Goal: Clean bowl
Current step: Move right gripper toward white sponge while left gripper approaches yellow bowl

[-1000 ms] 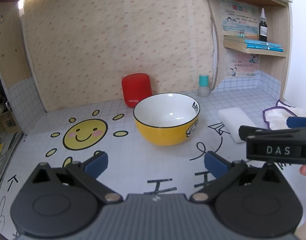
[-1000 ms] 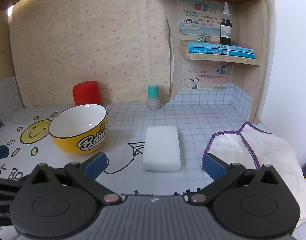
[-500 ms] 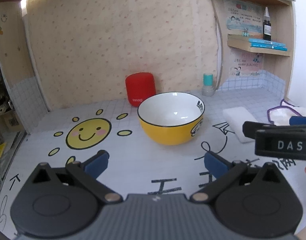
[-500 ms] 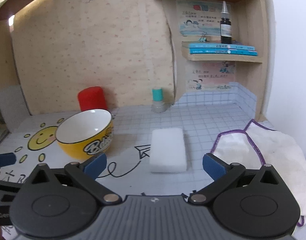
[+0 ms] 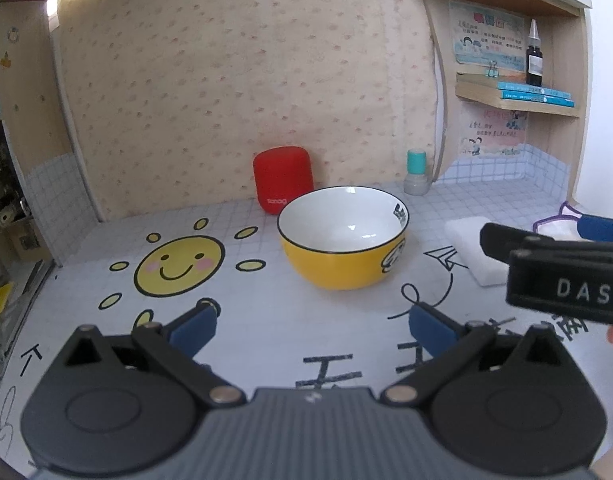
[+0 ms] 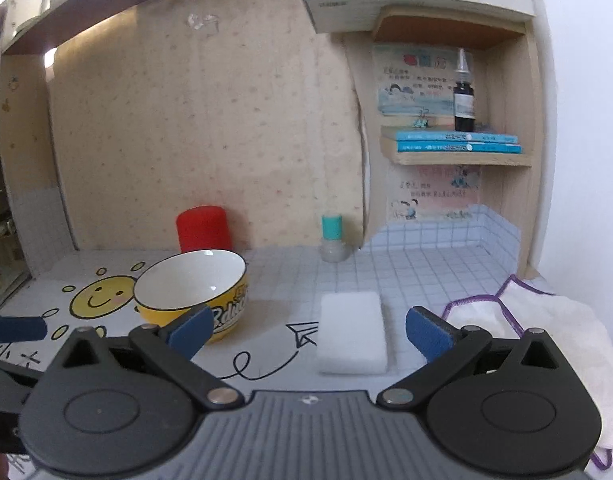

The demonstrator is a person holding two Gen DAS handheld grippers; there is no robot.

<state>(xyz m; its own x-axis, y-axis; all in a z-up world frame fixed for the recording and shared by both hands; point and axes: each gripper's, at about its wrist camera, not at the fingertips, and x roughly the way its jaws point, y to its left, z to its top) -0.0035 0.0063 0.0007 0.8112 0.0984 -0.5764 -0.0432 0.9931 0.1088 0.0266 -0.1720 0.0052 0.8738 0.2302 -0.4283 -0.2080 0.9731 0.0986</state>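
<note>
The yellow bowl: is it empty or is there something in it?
Empty. The yellow bowl stands upright, its white inside bare down to the bottom.

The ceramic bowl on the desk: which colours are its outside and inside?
The ceramic bowl is yellow outside, white inside, with a black rim; left wrist view shows it best.

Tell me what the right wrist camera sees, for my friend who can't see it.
The open right gripper points at a white sponge lying flat on the table. A yellow bowl stands left of it, a white cloth to the right.
</note>
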